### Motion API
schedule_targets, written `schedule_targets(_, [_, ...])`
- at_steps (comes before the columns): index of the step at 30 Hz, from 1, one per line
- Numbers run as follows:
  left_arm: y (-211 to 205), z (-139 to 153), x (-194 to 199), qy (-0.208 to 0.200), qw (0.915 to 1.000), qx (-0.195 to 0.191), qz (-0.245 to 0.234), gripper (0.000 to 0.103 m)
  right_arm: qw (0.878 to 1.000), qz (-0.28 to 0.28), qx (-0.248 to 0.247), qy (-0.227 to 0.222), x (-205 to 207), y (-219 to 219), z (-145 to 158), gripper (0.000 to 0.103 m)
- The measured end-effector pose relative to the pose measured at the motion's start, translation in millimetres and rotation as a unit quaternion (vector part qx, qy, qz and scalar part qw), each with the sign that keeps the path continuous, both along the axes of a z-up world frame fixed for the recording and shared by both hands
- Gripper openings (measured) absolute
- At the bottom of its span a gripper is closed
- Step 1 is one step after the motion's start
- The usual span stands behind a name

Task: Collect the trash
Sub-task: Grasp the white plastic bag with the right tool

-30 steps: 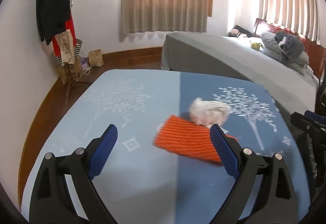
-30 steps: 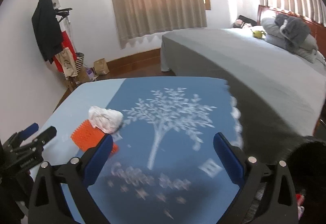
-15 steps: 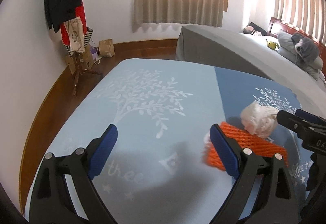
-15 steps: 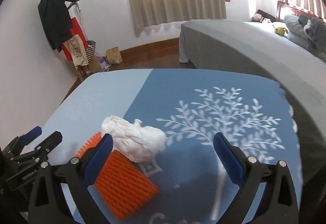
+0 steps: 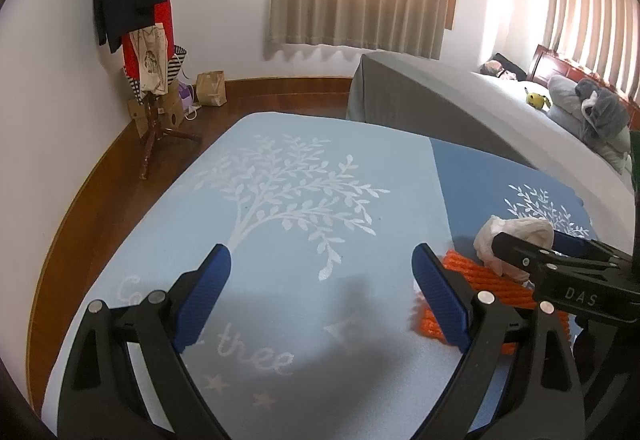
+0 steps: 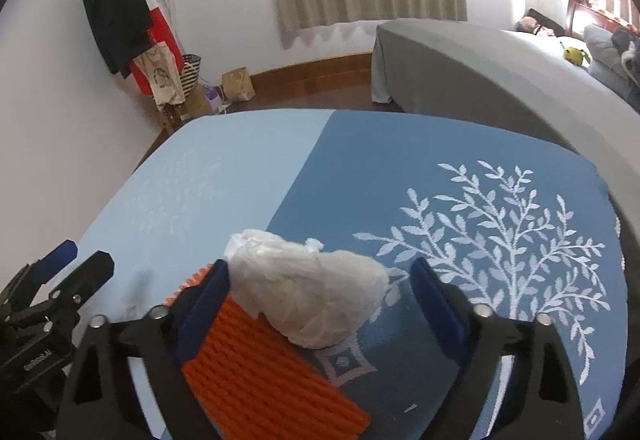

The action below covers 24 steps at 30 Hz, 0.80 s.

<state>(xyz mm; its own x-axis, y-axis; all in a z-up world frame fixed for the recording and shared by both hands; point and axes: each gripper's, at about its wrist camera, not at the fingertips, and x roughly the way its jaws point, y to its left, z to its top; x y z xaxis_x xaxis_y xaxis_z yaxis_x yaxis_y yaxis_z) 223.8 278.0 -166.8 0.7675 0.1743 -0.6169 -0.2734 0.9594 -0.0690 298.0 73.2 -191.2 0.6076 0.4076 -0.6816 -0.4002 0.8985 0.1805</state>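
A crumpled white wad [image 6: 308, 300] lies half on a ribbed orange foam net [image 6: 260, 372] on a blue mat with white tree prints [image 6: 400, 168]. My right gripper [image 6: 320, 280] straddles the wad and its jaws are closing. The left pad is at the wad's edge and the right pad stands apart from it. In the left wrist view the wad [image 5: 516, 232] and net [image 5: 480, 280] sit at the right, partly behind the right gripper [image 5: 532, 240]. My left gripper [image 5: 320, 272] hovers open over the pale half of the mat, holding nothing.
A grey bed [image 6: 480, 68] with pillows runs along the back right. A coat stand with hanging clothes [image 5: 140, 0] and a brown paper bag [image 5: 211, 88] stand by the far wall on the wooden floor. The left gripper [image 6: 86, 256] shows at the left edge of the right wrist view.
My right gripper swung left and came down over the wad, so that it now sits between the jaws, which have narrowed. My left gripper shifted left, off the net, then stopped.
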Motion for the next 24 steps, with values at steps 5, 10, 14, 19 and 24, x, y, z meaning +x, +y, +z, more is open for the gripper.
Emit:
schedule_targets(5, [0, 0, -1, 0.001, 1.0000, 0.003, -0.002, 0.089, 0.999, 0.036, 0.004, 0.015, -2, 7, -2, 0.057])
schedule_targets(10, [-3, 0, -2, 0.006, 0.9999, 0.009, -0.008, 0.089, 0.998, 0.053, 0.023, 0.016, -6, 1, 5, 0.036])
schedule_targets(14, [-12, 2, -2, 0.010, 0.9998, 0.002, -0.017, 0.089, 0.998, 0.040, 0.039, 0.006, -11, -16, 14, 0.036])
schedule_targets(19, [-38, -2, 6, 0.024, 0.9985, -0.004, -0.049, 0.089, 0.999, 0.018, 0.042, -0.010, -22, -45, 27, 0.036])
schedule_targets(24, [-57, -14, 16, 0.052, 0.9966, -0.008, -0.064, 0.089, 0.999, 0.001, 0.037, -0.015, -34, -69, 30, 0.036])
